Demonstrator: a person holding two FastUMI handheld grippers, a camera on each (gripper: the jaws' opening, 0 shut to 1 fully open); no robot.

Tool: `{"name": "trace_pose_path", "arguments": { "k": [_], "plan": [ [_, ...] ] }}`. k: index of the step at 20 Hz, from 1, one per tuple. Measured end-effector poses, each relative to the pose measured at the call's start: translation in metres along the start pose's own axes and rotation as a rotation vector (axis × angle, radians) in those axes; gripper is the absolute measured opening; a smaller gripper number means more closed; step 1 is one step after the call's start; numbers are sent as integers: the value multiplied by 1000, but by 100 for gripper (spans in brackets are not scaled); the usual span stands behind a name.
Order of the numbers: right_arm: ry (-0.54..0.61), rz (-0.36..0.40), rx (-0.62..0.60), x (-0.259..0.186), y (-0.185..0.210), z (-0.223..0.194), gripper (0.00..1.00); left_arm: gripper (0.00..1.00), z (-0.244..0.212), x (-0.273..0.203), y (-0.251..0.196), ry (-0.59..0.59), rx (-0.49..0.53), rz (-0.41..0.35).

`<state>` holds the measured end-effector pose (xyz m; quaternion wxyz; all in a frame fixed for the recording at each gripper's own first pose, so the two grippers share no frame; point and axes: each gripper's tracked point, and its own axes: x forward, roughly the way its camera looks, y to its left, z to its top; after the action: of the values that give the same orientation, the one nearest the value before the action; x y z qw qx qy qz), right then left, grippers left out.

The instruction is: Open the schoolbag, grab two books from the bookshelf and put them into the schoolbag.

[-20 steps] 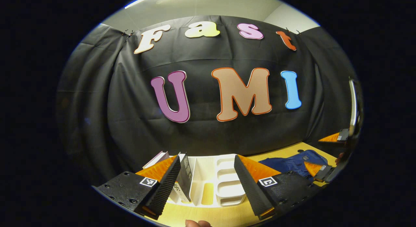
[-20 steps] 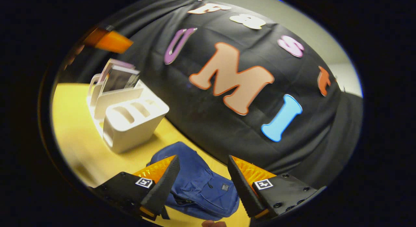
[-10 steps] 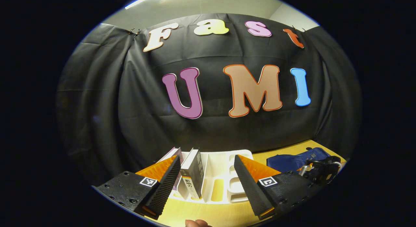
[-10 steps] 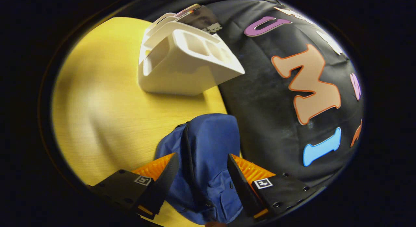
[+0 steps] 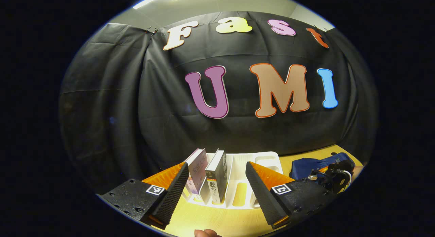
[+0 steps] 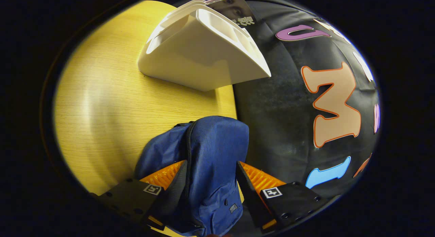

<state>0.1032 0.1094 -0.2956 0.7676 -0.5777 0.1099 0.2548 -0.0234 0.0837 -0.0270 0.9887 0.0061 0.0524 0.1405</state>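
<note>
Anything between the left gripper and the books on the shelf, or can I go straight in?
Nothing visible blocks it. The left gripper is open, and the dark book stands upright in the white bookshelf straight ahead between its fingers, the pale book leaning beside it. The schoolbag lies off to the side with the right gripper.

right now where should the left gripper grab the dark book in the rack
Take the dark book by its top end, coming straight down from above. It stands upright in a slot of the white rack with its upper part clear of the dividers, and a lighter book leans beside it. The left gripper, open, looks wide enough to straddle its thickness.
</note>
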Motion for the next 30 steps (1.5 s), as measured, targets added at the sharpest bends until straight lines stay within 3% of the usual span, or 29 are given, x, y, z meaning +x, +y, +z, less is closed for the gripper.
{"name": "trace_pose_path", "arguments": {
  "k": [1,2,3,4,7,9,11,12,15,16,21,23,25,28,29,30],
  "plan": [
    [15,0,4,3,-1,-4,91,98,-2,0,-2,8,-5,0],
    [28,17,8,8,3,-8,80,98,-3,0,-2,10,-10,0],
    [37,51,16,13,12,-10,80,98,-4,0,-3,14,-13,-3],
    [60,83,14,15,22,-14,92,98,-4,1,-5,17,-13,-7],
    [106,138,7,24,44,-17,42,98,0,1,-8,7,4,-15],
    [142,124,16,26,45,-20,41,98,3,2,-6,0,8,-13],
    [148,129,54,27,47,-23,10,98,-1,3,-4,11,-1,-11],
    [149,144,71,27,49,-24,7,98,-3,2,-3,19,-5,-10],
    [157,187,144,26,47,-23,6,98,-2,2,-1,17,-9,-5],
    [162,203,179,28,46,-24,1,99,-1,3,-1,16,-7,-3],
    [168,248,335,27,41,-25,6,98,-2,6,-5,22,-10,-18],
    [151,241,362,21,31,-24,1,98,-5,8,-6,31,-14,-25],
    [125,221,418,17,18,-22,5,98,-6,11,-8,37,-12,-27],
    [99,206,555,6,-3,-23,1,98,-7,18,-6,41,-3,-31],
    [84,202,612,1,-9,-23,6,99,-8,20,-6,42,2,-28],
    [74,196,669,-3,-16,-23,4,98,-6,23,-4,41,7,-27]
  ]
}}
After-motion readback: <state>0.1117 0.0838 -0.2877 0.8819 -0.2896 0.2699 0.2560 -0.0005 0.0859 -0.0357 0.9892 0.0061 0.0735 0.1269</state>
